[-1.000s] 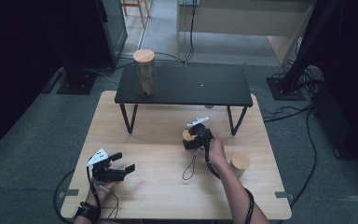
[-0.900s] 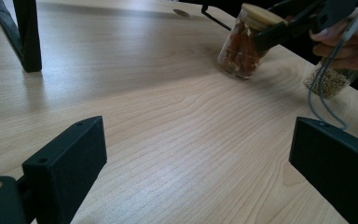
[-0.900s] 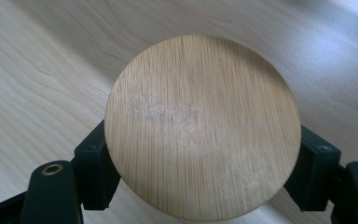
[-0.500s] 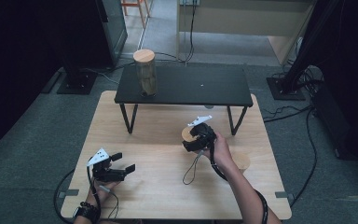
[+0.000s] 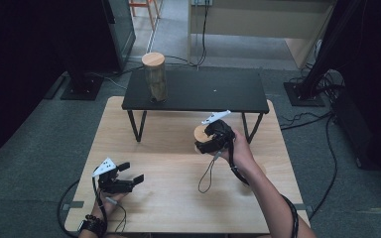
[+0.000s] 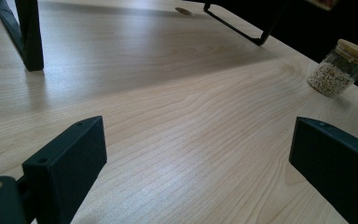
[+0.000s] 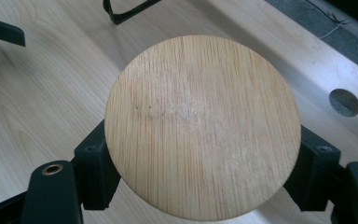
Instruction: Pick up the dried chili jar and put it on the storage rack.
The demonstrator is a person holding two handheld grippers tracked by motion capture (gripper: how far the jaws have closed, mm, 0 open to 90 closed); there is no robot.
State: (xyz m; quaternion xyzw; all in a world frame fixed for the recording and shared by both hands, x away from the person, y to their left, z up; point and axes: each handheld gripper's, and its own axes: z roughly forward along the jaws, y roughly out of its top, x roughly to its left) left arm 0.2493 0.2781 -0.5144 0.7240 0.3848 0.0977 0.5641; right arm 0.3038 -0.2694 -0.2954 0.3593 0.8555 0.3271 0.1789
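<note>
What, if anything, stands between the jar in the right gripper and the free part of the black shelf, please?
Nothing visible does: the right gripper holds the jar before the black shelf; the tall jar stands at its far left end.

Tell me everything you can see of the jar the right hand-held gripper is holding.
The jar shows mostly as its round, pale wooden lid with fine straight grain and faint scuffs. The right hand-held gripper is clamped on it, one black jaw on each side just under the lid. It hangs above the wooden table, in front of the black shelf. Its body and contents are hidden beneath the lid.
</note>
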